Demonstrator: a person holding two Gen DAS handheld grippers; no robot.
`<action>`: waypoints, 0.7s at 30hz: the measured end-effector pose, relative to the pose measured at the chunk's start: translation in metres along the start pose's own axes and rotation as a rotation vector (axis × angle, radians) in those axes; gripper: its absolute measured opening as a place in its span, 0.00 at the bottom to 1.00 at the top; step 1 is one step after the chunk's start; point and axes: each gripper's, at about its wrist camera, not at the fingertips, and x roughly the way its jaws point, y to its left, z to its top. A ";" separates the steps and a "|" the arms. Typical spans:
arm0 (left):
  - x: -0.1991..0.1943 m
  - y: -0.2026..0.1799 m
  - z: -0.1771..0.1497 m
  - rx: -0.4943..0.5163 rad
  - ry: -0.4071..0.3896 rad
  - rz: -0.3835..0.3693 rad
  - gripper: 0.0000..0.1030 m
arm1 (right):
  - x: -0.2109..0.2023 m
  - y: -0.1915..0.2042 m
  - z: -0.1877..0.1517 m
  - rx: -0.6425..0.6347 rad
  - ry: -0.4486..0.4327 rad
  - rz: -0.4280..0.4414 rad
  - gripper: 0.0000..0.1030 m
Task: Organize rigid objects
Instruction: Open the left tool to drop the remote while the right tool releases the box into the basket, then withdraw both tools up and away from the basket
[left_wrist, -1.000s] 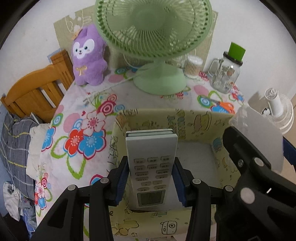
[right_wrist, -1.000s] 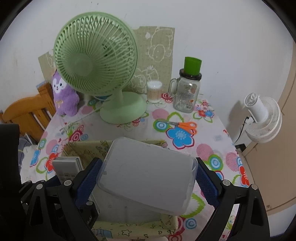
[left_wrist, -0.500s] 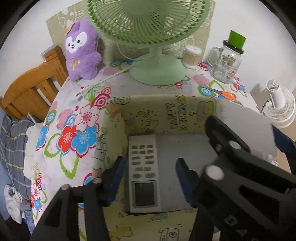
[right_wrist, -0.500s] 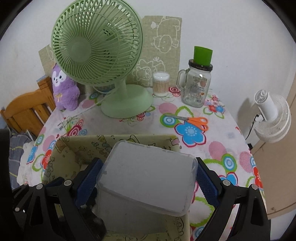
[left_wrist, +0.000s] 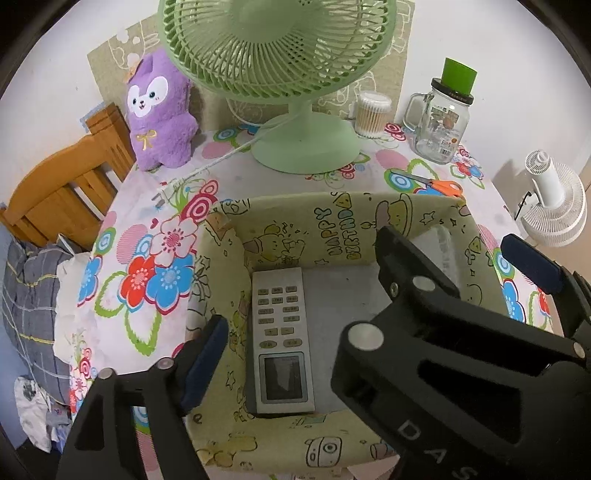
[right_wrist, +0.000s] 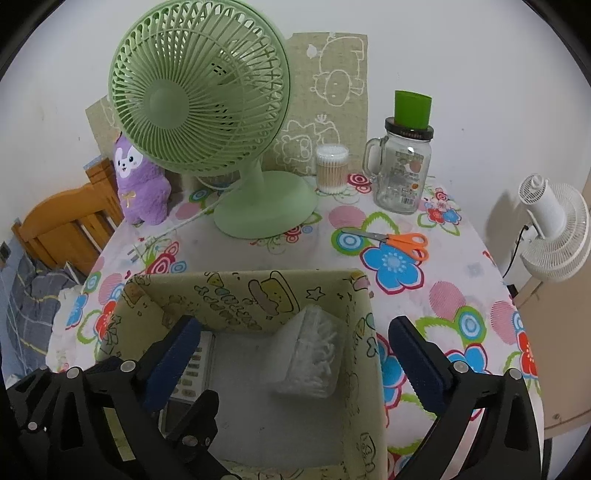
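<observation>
Grey-white remote control (left_wrist: 282, 341) flat on the floor of the yellow printed box (left_wrist: 332, 230), at its left wall; clear plastic container (right_wrist: 308, 358) against its right wall. Left gripper (left_wrist: 288, 354) and right gripper (right_wrist: 291, 362), both spread and empty, above the box.

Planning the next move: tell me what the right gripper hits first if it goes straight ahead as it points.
Probably the clear plastic box lying inside the storage bin, which sits between the open right gripper fingers; depth is uncertain.
</observation>
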 end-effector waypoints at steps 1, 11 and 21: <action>-0.002 0.000 0.000 0.002 -0.004 0.002 0.83 | -0.002 0.000 0.000 0.000 0.002 0.000 1.00; -0.026 -0.002 -0.007 0.009 -0.022 -0.013 0.86 | -0.028 -0.002 -0.003 0.023 0.003 -0.002 1.00; -0.057 -0.004 -0.016 0.000 -0.048 -0.043 0.89 | -0.065 -0.003 -0.005 0.034 -0.022 -0.020 1.00</action>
